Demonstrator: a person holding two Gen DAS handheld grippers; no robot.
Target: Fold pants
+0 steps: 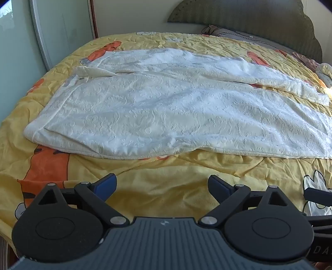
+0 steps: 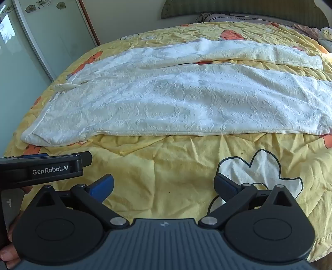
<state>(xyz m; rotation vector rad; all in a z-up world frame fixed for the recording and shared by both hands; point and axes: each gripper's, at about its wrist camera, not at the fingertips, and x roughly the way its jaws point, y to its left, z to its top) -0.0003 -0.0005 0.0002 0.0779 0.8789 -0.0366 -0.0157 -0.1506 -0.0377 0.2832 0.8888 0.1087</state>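
Note:
White textured pants (image 1: 157,108) lie spread flat on the yellow bed cover (image 1: 166,178), waistband at the left, both legs running right, the far leg angled away. They also show in the right wrist view (image 2: 176,99). My left gripper (image 1: 162,187) is open and empty, hovering above bare cover in front of the pants' near edge. My right gripper (image 2: 163,187) is open and empty, also short of the near edge, beside the left gripper, whose body (image 2: 41,168) shows at its left.
A green padded headboard (image 1: 249,18) and pillows (image 1: 249,37) are at the far right end. A sliding wardrobe door (image 1: 62,31) stands past the bed's left side. The cover has orange and white cartoon prints (image 2: 259,172).

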